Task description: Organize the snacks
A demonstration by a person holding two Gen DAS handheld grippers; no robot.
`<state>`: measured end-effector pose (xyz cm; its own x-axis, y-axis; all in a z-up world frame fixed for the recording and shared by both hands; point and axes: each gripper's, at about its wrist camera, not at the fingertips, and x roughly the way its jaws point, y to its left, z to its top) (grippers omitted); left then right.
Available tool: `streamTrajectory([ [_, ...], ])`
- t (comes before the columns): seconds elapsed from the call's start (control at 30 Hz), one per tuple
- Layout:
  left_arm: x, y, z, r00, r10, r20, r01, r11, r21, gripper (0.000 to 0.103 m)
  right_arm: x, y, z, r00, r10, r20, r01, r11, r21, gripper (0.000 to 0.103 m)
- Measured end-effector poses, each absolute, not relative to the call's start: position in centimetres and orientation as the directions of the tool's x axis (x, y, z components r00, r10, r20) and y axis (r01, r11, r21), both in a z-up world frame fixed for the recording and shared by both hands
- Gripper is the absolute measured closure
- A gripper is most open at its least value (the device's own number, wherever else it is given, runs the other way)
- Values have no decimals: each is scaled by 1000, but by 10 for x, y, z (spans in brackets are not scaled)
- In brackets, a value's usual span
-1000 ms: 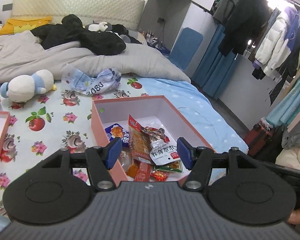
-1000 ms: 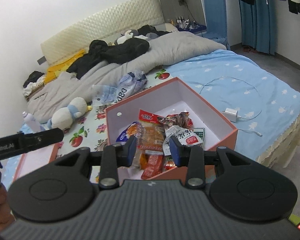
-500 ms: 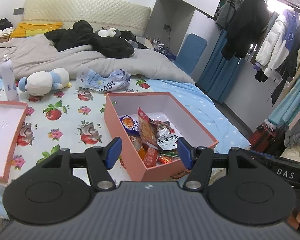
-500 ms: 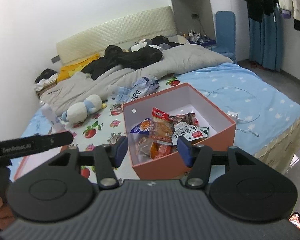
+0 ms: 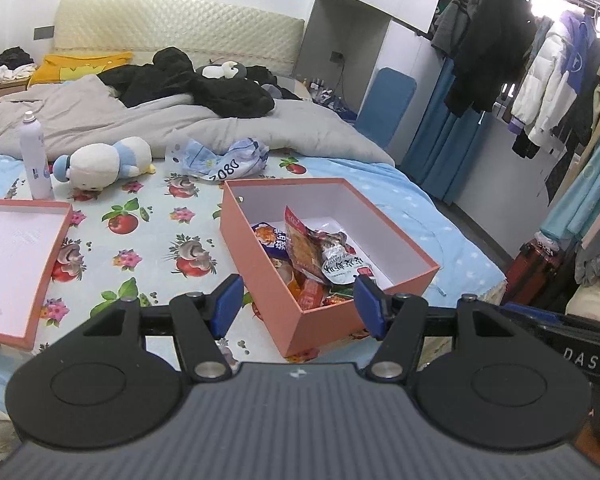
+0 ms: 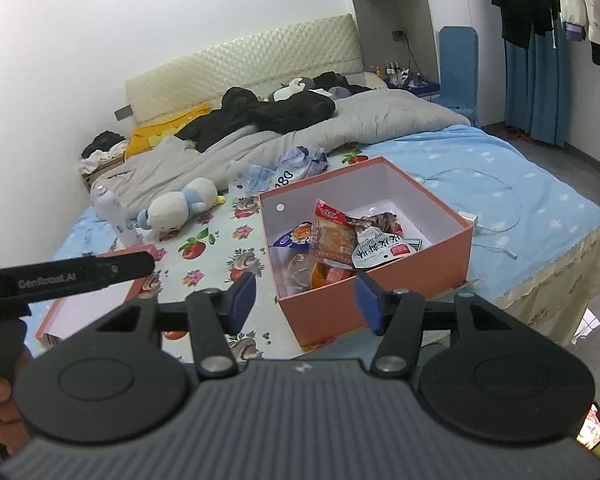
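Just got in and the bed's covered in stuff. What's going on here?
A person holds a gripper in each hand over the bed. Both the left gripper and right gripper are open and empty. The snacks sit piled in the pink box; its lid lies apart, upturned.

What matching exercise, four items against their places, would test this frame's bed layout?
Items:
1. snack packets
2. box lid
3. spray bottle
4. charger cable

Places:
A. upright, beside the plush toy
B. on the plain blue sheet, right of the box in the right wrist view
C. piled at one end inside the open box
D. upside down on the flowered sheet, left of the box

Pairs: 1-C, 2-D, 3-A, 4-B
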<state>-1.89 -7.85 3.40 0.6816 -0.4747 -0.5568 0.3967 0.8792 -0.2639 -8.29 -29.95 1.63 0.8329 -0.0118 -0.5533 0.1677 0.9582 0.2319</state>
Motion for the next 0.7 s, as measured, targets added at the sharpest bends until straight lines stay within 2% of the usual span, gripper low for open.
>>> streamTrajectory([
  [0.57,-20,-78,39,690,-476,-545,401,879,-258,34,-84,-301,21,846,-44,-531,180,962,207,45],
  [0.67,-21,-77,41,694,-466,-548,397,884,-248,27,-84,-299,21,851,-49,-523,172,967,189,45],
  [0.7,-21,-78,41,702,-451,-551,389,891,-234,17,-84,-299,22,852,-50,-522,172,967,188,45],
])
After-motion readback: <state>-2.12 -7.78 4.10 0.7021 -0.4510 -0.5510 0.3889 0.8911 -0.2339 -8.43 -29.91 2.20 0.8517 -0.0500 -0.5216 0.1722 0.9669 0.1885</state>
